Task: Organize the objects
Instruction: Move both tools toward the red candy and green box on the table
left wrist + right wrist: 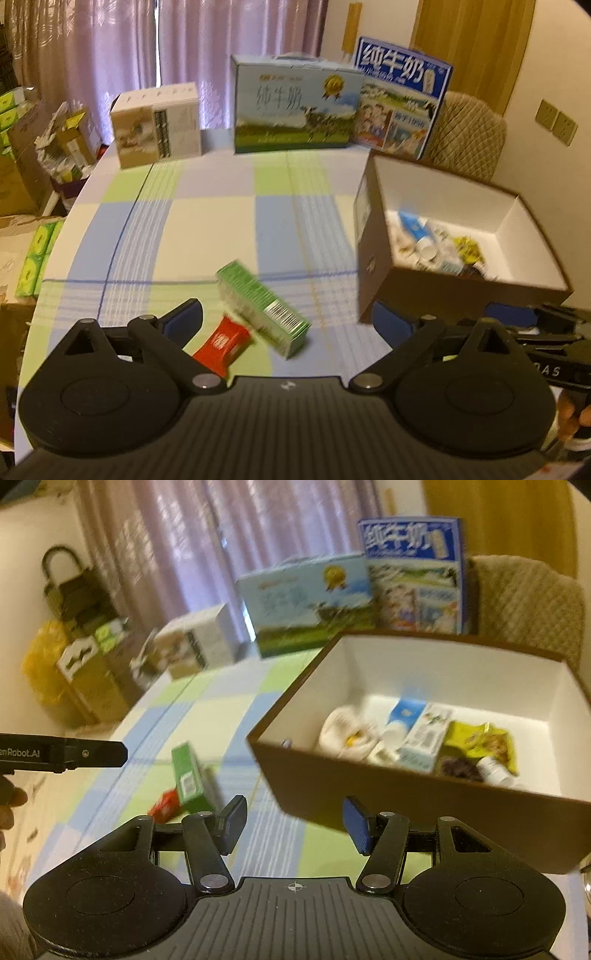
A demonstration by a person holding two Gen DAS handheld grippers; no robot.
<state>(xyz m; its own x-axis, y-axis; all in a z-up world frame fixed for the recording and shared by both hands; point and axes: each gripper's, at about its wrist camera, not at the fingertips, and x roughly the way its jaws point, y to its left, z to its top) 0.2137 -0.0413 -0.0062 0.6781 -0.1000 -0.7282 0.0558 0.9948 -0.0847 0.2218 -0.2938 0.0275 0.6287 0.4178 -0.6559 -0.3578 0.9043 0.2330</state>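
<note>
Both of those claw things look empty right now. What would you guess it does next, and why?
Probably the left gripper eases forward to close on the green box. It lies loose on the tablecloth beside the red packet, between the open jaws, while the other items already sit in the brown box.

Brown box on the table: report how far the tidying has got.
Done: the brown box already holds several items, including a blue-and-white tube, a small carton and a yellow packet. In hand: nothing; the left claw and right claw are both open and empty. Left: the green box and the red packet beside it on the checked tablecloth.
</note>
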